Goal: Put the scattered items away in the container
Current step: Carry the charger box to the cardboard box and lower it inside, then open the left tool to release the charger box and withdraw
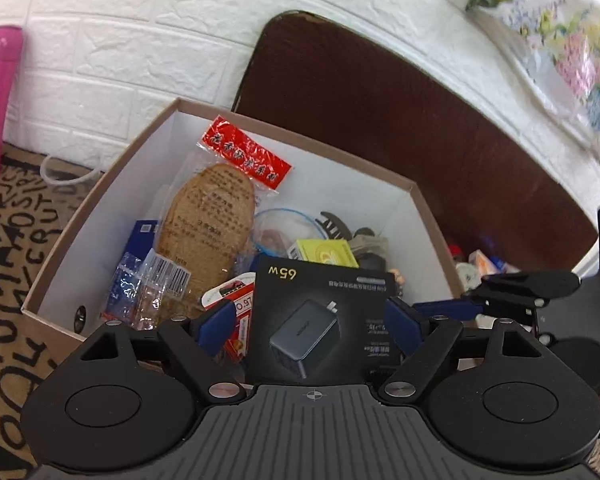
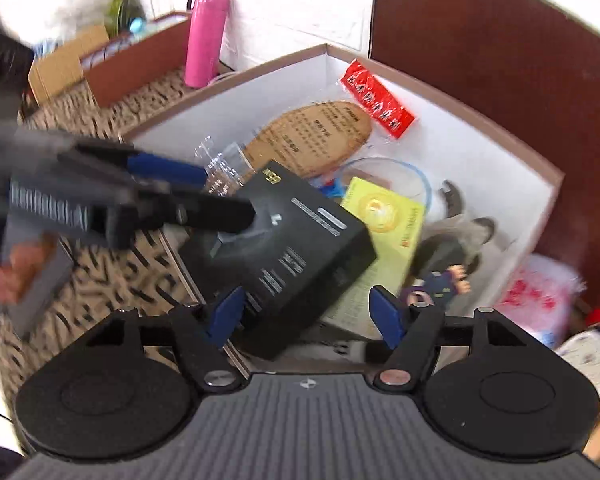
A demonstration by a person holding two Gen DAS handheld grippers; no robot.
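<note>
The left gripper [image 1: 310, 318] stood wide, pads clear of the matte black charger box [image 1: 320, 324] lying atop the clutter in the white-lined cardboard box [image 1: 428, 216]. The right gripper [image 2: 306, 316] straddled it, also spread. Letter-patterned cloth [image 1: 12, 260] lay beneath, a white brick-textured wall [image 1: 140, 40] behind.
</note>
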